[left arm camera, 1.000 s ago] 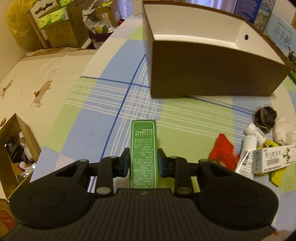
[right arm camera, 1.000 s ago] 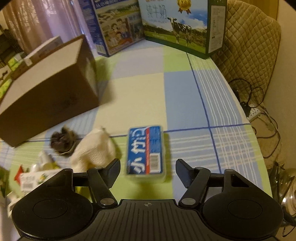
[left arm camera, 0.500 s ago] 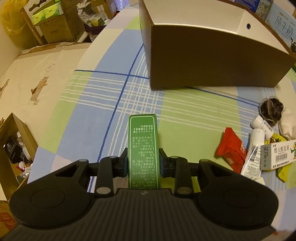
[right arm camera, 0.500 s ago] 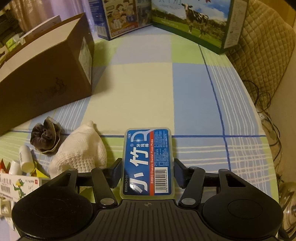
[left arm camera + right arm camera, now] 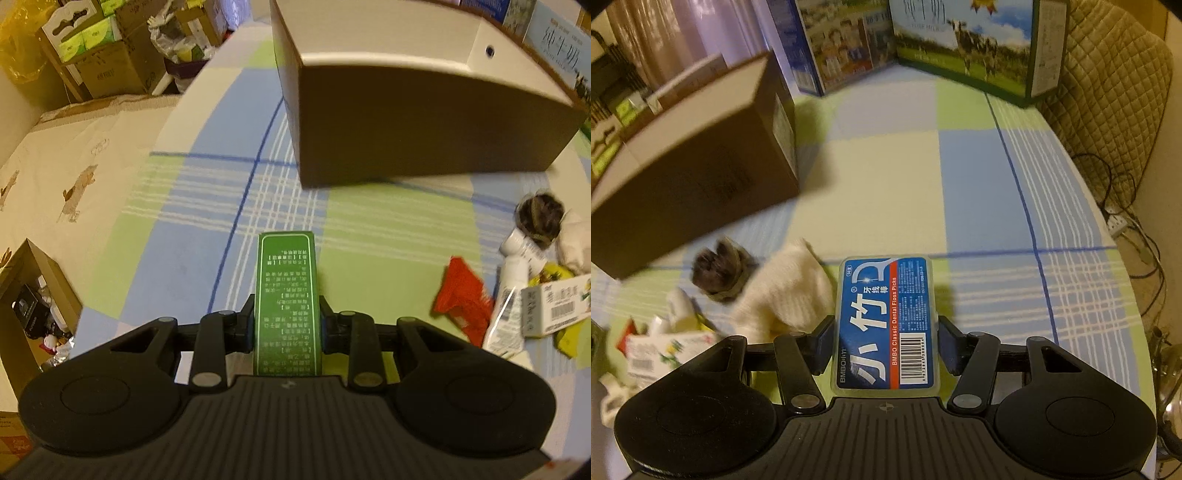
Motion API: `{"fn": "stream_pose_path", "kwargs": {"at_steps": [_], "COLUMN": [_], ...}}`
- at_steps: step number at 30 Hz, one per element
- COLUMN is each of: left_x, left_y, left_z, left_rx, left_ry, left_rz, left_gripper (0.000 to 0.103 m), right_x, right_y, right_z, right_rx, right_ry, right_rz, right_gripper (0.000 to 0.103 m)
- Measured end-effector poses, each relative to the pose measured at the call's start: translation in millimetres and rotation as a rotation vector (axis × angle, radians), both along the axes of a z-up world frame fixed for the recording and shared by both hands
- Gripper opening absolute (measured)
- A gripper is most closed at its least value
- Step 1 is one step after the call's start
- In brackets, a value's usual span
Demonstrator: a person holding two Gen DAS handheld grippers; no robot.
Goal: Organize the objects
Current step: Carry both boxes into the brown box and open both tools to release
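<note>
The left tongs are clamping a narrow green box by its long sides, its far end sticking out ahead of them over the checked surface. Straight ahead, the open brown carton is standing well apart. Off to their right, a red packet, tubes and a white box are lying in a heap.

The right tongs are gripping a blue floss case across its width, a white cloth lying just to their left and the carton further left and ahead.

Both loads are probably heading for the carton. The smooth plastic case is looking likelier to slip, and either box may be catching the carton's rim if carried too low; two hands converging there could also be bumping.
</note>
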State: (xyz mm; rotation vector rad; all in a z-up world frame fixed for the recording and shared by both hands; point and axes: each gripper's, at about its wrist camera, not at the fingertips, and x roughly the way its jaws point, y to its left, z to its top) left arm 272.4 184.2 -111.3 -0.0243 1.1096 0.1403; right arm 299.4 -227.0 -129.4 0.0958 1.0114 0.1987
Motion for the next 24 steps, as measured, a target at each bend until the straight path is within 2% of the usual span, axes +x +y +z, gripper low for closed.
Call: {"fn": "stream_pose_path", "kwargs": {"at_steps": [11,17,24], "left_x": [8.0,41.3,93.4], "left_y": [5.6,-2.7,-18.1], "left_z": [79.6,108.8,126.3], "left_rx": [-0.032,-0.036,-0.067], "left_ry": [-0.173,-0.233,-0.273], "left_rz": [0.003,-0.027,-0.058], "left_gripper": [0.025,0.026,0.026], "right_x": [18.9,44.4,78.9], "right_y": [57.1,103.6,153.8], "right_z": [58.4,80.0,93.6], "right_rx": [0.098,0.163,0.177], "right_ry": [-0.119,-0.151,-0.174], "right_rz": [0.143,0.226,0.302], "right_gripper": [0.054,0.054,0.054]}}
